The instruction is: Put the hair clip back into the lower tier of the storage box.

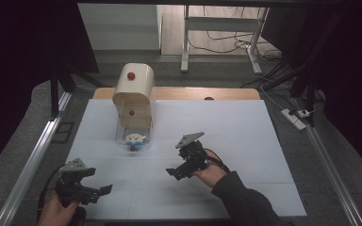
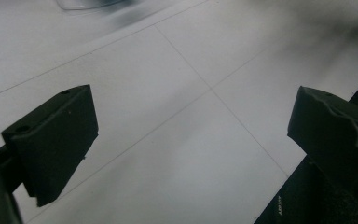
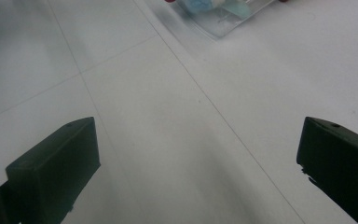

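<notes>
Left gripper (image 1: 90, 184) sits low at the near left corner of the white surface (image 1: 245, 141); in the left gripper view we see its fingers (image 2: 56, 140) spread wide, with bare sheet between them, holding nothing. The cream drawer cabinet (image 1: 133, 96) with red knobs stands toward the far left-centre, and its clear bottom drawer (image 1: 133, 140) is pulled out toward us with a small white-and-blue item (image 1: 135, 138) inside; we cannot tell what that item is. Right gripper (image 1: 181, 170) hovers just right of and nearer than the drawer, fingers (image 3: 56, 163) likewise wide apart and empty, drawer front at the top of its view. Risks, as we judge them: the cabinet looks light and tall, so a push on the open drawer from one side could skid or tip it. A pinch on the clear wall instead of the item could drag the drawer out altogether.
</notes>
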Available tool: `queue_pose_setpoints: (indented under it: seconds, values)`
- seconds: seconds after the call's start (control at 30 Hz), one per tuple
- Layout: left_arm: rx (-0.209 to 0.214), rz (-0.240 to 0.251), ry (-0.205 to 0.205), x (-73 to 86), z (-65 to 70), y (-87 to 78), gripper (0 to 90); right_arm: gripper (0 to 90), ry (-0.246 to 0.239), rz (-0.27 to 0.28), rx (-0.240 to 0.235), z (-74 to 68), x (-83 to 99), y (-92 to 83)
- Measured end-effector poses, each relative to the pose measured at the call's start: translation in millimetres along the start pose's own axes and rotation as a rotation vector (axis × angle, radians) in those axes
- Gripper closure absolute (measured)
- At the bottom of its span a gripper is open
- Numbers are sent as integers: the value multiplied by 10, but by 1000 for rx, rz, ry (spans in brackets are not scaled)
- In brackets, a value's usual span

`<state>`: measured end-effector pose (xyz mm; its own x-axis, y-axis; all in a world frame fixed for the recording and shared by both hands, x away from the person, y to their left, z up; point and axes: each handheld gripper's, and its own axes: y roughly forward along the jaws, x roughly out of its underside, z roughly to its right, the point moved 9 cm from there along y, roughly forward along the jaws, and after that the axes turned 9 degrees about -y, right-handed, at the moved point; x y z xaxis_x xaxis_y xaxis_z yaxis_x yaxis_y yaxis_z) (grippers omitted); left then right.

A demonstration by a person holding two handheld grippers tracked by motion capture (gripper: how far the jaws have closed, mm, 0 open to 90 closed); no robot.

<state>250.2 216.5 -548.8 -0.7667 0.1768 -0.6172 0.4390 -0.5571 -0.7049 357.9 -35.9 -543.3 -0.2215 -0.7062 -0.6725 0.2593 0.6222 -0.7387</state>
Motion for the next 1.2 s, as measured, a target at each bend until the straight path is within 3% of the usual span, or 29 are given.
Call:
queue_pose_setpoints:
  seconds: [0.53,0.83,1.2]
  values:
    - [2,-1,-1,-1,0,1,15,0,38,14,25,4,233,-249]
    - [2,-1,-1,0,0,1,15,0,46,-14,48,13,432,-344]
    - [2,-2,-1,0,2,2,16,0,89,-36,79,40,679,-514]
